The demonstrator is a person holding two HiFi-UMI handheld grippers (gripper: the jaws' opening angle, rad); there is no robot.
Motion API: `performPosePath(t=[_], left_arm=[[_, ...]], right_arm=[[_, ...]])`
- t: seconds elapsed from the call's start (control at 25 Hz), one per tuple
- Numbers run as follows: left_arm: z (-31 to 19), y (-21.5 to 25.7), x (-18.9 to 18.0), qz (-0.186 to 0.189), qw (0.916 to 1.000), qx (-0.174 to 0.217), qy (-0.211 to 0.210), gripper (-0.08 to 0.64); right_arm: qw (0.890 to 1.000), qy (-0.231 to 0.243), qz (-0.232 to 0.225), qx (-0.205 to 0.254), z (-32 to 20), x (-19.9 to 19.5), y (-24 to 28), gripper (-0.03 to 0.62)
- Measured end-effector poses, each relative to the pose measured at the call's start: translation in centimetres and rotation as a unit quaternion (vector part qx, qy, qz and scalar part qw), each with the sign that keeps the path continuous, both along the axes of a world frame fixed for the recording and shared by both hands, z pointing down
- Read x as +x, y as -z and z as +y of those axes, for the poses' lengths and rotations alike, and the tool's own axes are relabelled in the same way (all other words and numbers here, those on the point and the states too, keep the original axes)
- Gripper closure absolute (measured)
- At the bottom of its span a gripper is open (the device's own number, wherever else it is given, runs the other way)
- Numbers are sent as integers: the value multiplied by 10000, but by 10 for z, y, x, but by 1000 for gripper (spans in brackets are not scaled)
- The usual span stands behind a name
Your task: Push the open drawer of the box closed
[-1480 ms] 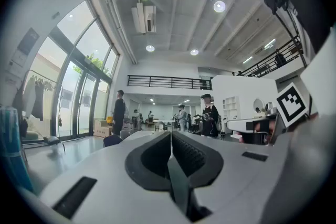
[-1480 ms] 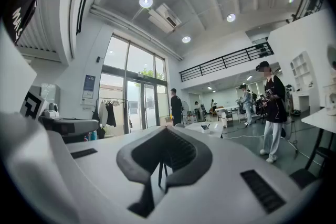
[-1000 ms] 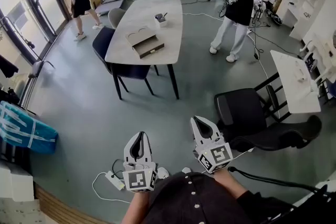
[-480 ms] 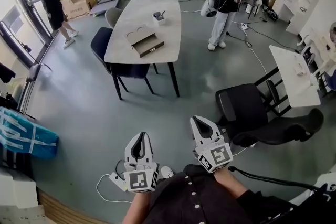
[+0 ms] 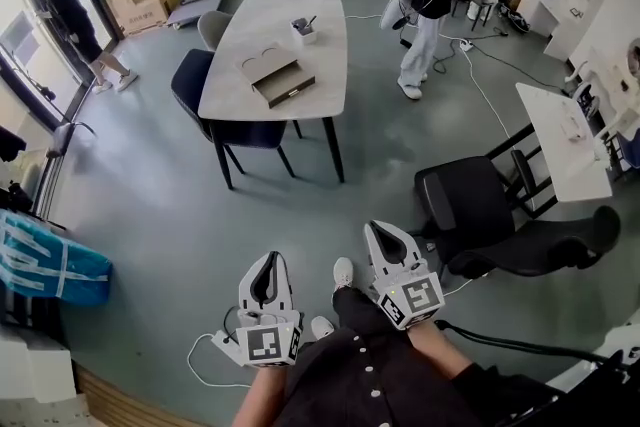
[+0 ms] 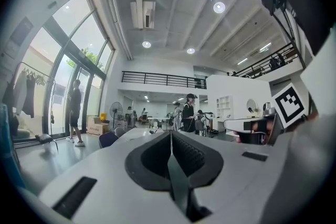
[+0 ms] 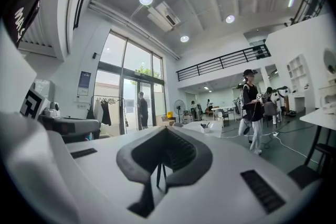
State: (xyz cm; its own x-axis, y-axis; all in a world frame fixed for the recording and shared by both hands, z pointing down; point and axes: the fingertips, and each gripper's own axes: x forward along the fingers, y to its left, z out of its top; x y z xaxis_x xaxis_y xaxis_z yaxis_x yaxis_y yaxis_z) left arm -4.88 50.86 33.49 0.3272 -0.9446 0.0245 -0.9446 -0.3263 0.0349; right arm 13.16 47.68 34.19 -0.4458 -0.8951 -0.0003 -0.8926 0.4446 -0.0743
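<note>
Not started: L gripper [image 5: 267,258] & R gripper [image 5: 377,229] closed, empty, far from counter [image 5: 325,65] w/ box [image 5: 265,67], drawer [image 5: 287,91] open.

Found flat tan box [image 5: 266,65] lying on pale worktop [image 5: 322,65], about mid-length and closer to the left edge, turned at an angle to the worktop's sides. Two faint curved marks on the lid. Darker brown drawer [image 5: 286,87] open, slid out of the near side, resting level on the worktop. Too small to make out the contents.
</note>
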Motion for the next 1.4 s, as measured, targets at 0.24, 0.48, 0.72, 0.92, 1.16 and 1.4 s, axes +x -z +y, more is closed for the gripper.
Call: performPosePath(t=[0.24,0.48,0.72,0.92,1.16,1.4], left_arm=[[-38,-7,-2,-2,10000,-45,46,543],[-94,-8,3,21,10000,-33,64,543],[-158,-14,7,23,10000,-65,23,543],[-203,-13,10,5,10000,-61,34,543],[-245,-8,11,-26,9999,-79,124,543],[-279,-8,14,-58,9995,-62,302,543]], right_arm=[[10000,-55,-13,-39,-41,5,-6,595],[10000,1,-17,-30,-98,6,-4,595],[9999,118,22,-27,-160,4,-8,595],[9999,101,-60,-82,-206,7,-8,595],[9997,233,-25,-53,-252,8,-2,595],[9993,369,-76,-37,-294,10,-3,595]])
